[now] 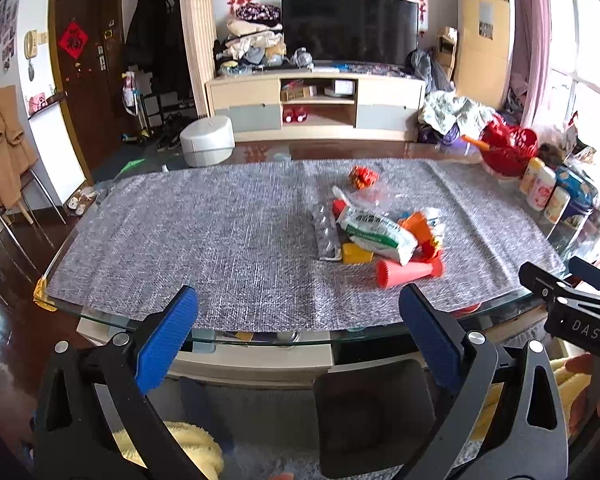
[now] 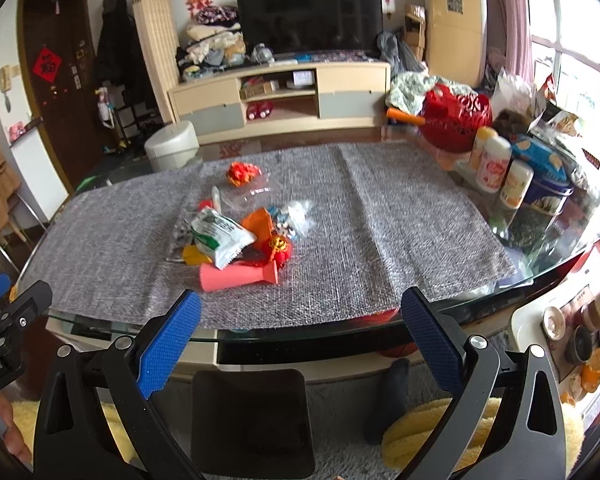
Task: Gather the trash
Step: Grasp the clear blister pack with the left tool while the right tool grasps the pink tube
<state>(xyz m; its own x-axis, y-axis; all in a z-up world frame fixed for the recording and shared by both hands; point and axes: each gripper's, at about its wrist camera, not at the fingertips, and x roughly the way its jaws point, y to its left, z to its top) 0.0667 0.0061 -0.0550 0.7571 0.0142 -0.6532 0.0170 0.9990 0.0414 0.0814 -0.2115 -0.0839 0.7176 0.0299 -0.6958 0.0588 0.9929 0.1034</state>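
Note:
A heap of trash lies on the grey cloth (image 1: 220, 240) of the glass table: a white and green wrapper (image 1: 376, 234) (image 2: 220, 236), a pink ribbed tube (image 1: 408, 272) (image 2: 238, 276), a yellow piece (image 1: 356, 254), an empty blister pack (image 1: 326, 232), an orange wrapper (image 2: 260, 220), a small red lantern (image 2: 278, 248), clear plastic (image 2: 296, 212) and a crumpled red-orange scrap (image 1: 363, 176) (image 2: 242, 172). My left gripper (image 1: 298, 336) is open, held before the table's near edge, left of the heap. My right gripper (image 2: 300, 336) is open too, near the edge, right of the heap. Neither holds anything.
A red basket (image 2: 456, 116), several white bottles (image 2: 494, 164) and a blue tin (image 2: 548, 188) crowd the table's right end. A dark bin (image 2: 252, 420) stands on the floor below the near edge. A white round appliance (image 1: 208, 140) and a TV cabinet (image 1: 316, 104) stand beyond the table.

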